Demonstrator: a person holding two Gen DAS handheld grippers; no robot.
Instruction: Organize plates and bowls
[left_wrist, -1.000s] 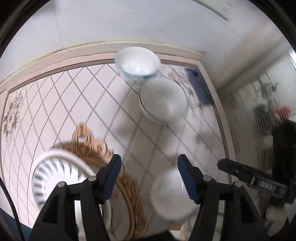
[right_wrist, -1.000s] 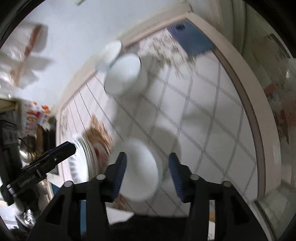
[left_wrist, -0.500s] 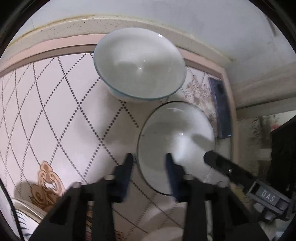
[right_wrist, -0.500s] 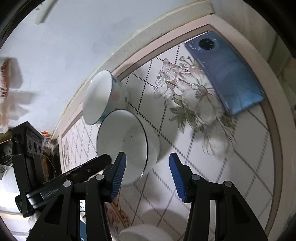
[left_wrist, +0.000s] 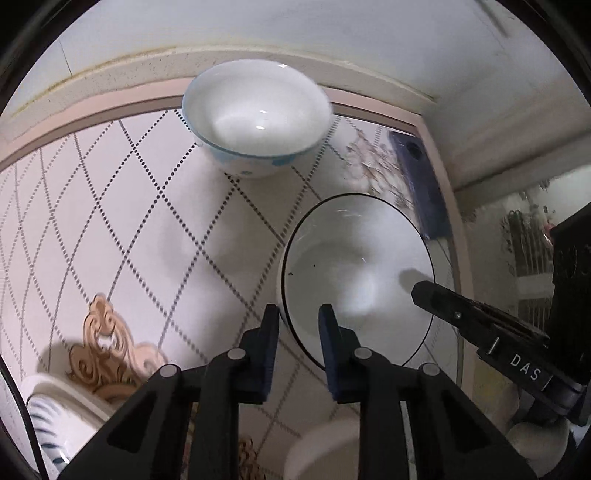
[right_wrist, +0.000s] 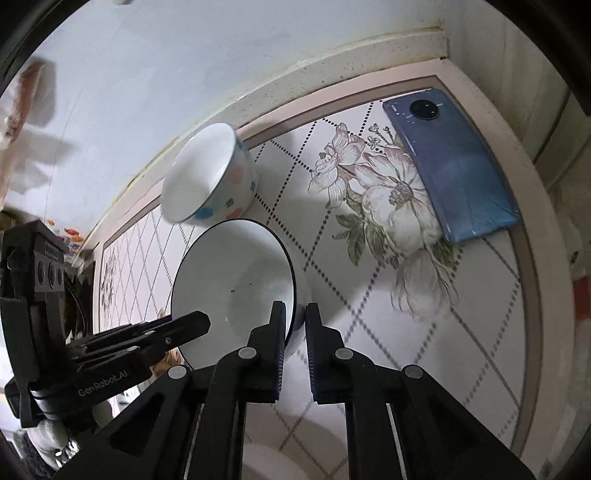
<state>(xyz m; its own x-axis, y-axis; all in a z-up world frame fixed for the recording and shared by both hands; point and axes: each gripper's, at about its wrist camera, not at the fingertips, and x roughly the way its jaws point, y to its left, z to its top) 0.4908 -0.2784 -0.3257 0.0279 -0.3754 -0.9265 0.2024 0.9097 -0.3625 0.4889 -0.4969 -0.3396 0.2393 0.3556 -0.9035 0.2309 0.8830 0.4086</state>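
A white bowl with a dark rim (left_wrist: 354, 273) (right_wrist: 236, 280) stands on the tiled counter. My left gripper (left_wrist: 297, 315) is shut on its near-left rim. My right gripper (right_wrist: 295, 314) is shut on its right rim, one finger inside, one outside. A white bowl with blue and pink spots (left_wrist: 258, 118) (right_wrist: 210, 177) stands behind it by the wall. A blue-striped plate (left_wrist: 48, 417) shows at the lower left of the left wrist view. Another white bowl (left_wrist: 321, 450) lies below the left gripper.
A blue phone (right_wrist: 454, 162) (left_wrist: 421, 184) lies face down at the counter's right back corner. The wall runs along the back, and the counter's raised edge (right_wrist: 535, 236) runs on the right. Cluttered shelves stand beyond the right edge.
Both grippers moved forward from the near bowl and plate to the dark-rimmed bowl. Both jaws closed on its rim, left on the left side, right on the right side.
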